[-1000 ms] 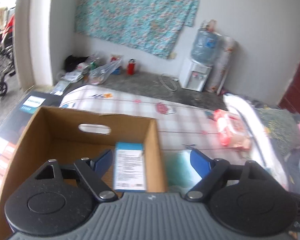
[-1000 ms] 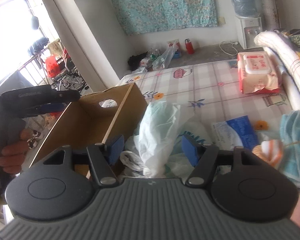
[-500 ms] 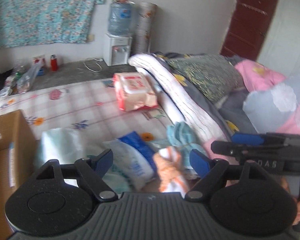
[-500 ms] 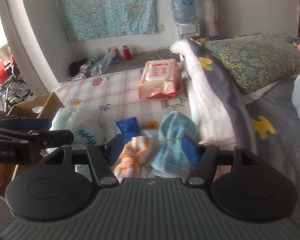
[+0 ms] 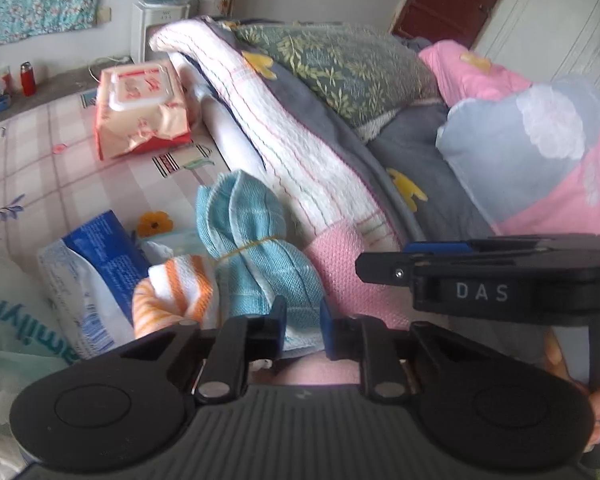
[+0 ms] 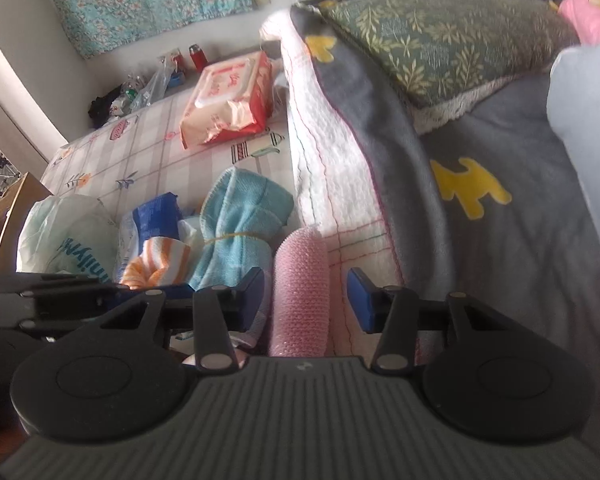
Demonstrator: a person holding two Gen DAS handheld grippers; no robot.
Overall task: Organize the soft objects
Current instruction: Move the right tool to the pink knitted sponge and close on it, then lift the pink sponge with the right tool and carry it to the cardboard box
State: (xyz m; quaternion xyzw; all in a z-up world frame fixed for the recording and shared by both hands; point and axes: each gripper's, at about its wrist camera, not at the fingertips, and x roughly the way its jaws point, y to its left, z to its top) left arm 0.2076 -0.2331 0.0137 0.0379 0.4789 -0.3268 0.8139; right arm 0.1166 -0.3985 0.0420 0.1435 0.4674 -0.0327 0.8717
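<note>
the left gripper [image 5: 302, 328] has a grey ribbed body across the bottom of the frame, with two round black discs at its lower corners. black linkage arms with silver pivot screws run up to blue-padded fingers [image 5: 326, 330]. the right gripper [image 6: 306, 294] is built the same, its blue pads [image 6: 358, 298] near the middle of the frame. at the right of the left wrist view its black side carries the white letters "das".

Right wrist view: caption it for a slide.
Right gripper closing around a pink roll beside a blue towel bundle.
</note>
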